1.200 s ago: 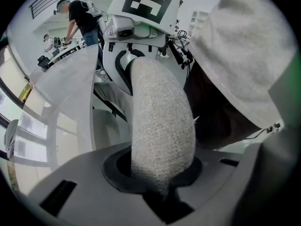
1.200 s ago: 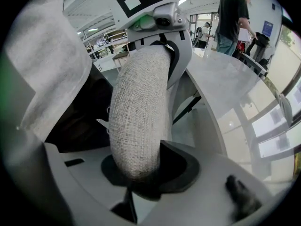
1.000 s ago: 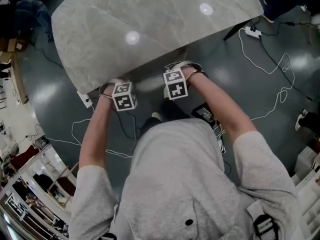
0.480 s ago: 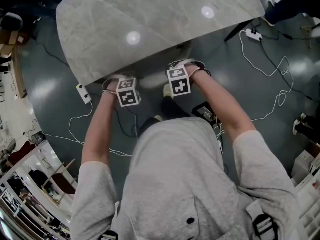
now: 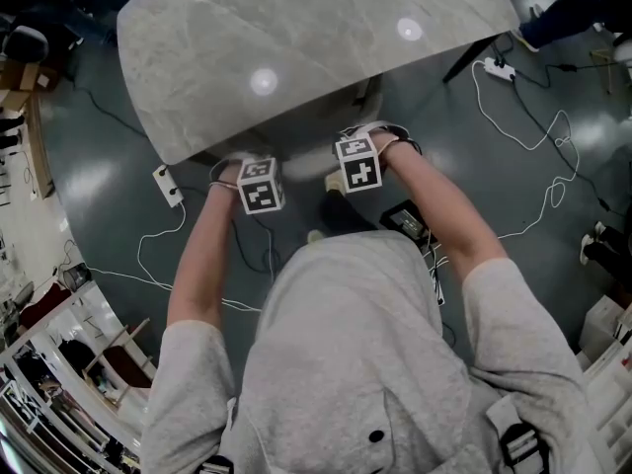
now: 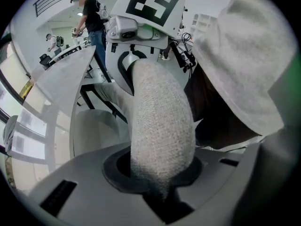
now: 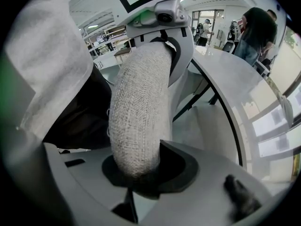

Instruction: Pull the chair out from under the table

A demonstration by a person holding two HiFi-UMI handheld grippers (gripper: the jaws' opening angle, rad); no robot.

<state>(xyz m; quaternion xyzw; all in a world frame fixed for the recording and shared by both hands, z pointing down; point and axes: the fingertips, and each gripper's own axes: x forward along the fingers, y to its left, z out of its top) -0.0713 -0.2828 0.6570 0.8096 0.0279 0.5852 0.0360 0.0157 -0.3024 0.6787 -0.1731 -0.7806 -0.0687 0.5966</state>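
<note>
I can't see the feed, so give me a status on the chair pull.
Both shut on chair back: left gripper, right gripper. Chair seat under table. Loose cables on floor either side.

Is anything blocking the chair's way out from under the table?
The left gripper and right gripper already clamp the chair back. Behind it, white cables and a black box lie on the floor by the person's feet; its legs might snag.
</note>
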